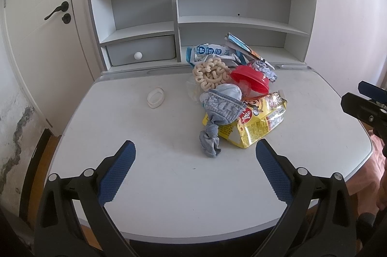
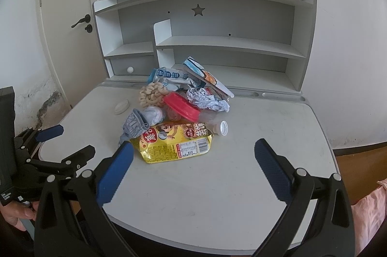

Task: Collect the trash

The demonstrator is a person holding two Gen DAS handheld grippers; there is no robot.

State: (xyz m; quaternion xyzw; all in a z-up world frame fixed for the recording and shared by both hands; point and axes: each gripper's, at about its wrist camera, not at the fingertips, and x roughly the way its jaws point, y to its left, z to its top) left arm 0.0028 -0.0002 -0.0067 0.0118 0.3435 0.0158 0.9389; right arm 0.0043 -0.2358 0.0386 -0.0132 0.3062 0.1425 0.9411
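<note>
We hover both the left gripper [image 1: 195, 168] and the right gripper [image 2: 193, 168] wide and empty over the near edge of the white desk [image 1: 169, 196], so collecting has not begun. By our judgement the next move is a descent onto the nearest piece of the pile mid-desk. We count one yellow foil snack bag [image 2: 174, 143], one knotted grey-blue sock [image 1: 219, 116], one red plastic lid [image 2: 181, 107], one small white-capped bottle [image 2: 219, 127], one crumpled silver wrapper [image 2: 208, 99], and one white oval cap [image 1: 156, 97] lying apart.

I see only the cap end of the small bottle [image 2: 219, 128]; its body hides under the red lid [image 2: 181, 106]. The yellow snack bag [image 1: 254, 122] is partly covered by the sock [image 1: 221, 109].
</note>
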